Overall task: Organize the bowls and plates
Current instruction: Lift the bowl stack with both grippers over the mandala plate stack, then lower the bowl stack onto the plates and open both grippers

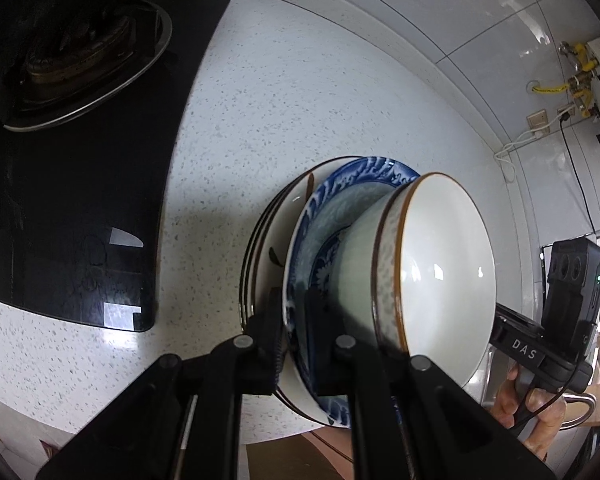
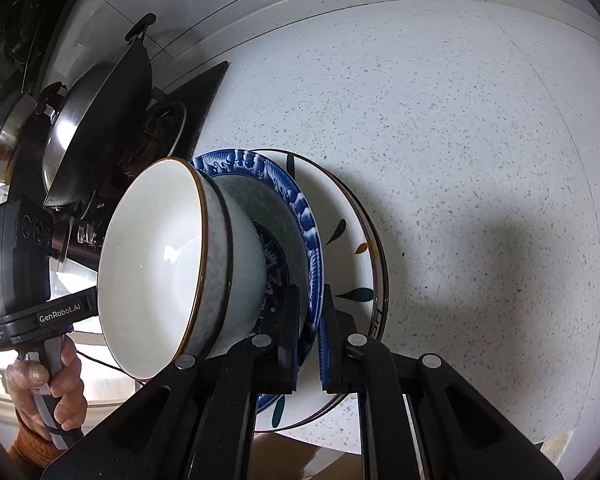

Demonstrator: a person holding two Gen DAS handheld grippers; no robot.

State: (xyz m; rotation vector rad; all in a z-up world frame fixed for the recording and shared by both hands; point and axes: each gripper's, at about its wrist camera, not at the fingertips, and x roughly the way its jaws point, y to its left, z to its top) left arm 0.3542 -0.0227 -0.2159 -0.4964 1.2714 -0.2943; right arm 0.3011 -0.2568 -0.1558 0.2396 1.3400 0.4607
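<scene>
Stack of crockery, held at both sides, over a speckled white tabletop [image 2: 460, 120].

Nearest, left wrist view: left gripper [image 1: 294, 344], fingers [image 1: 266, 344] pinching the rim of the blue patterned plate [image 1: 340, 184] at about 6 o'clock of the stack; whether the white plates beneath are also inside the pinch cannot be told.

Nearest, right wrist view: right gripper [image 2: 308, 344], fingers [image 2: 288, 340] pinching the plate rims at 6 o'clock, the blue plate and what appears to be a white leaf-painted plate [image 2: 340, 208] between them.

Middle: white bowl [image 1: 440, 264] with a brown rim, seated in the blue plate; the blue plate rests on the leaf-painted plates, at least two rims showing in the left view. Whether the stack touches the tabletop or hangs just above it cannot be told.

Beyond, at 10 o'clock: black glass hob [image 1: 100, 200] with burner; a wok [image 2: 100, 120] and a steel pot [image 2: 8, 136] on it.

Far: tiled wall [image 1: 420, 20], gas fittings at 2 o'clock in the left view.

Progress, as a judgement: sorting and stacking look done, large below, small on top. Left: set the stack in its place and let go. No other loose plates or bowls appear.
</scene>
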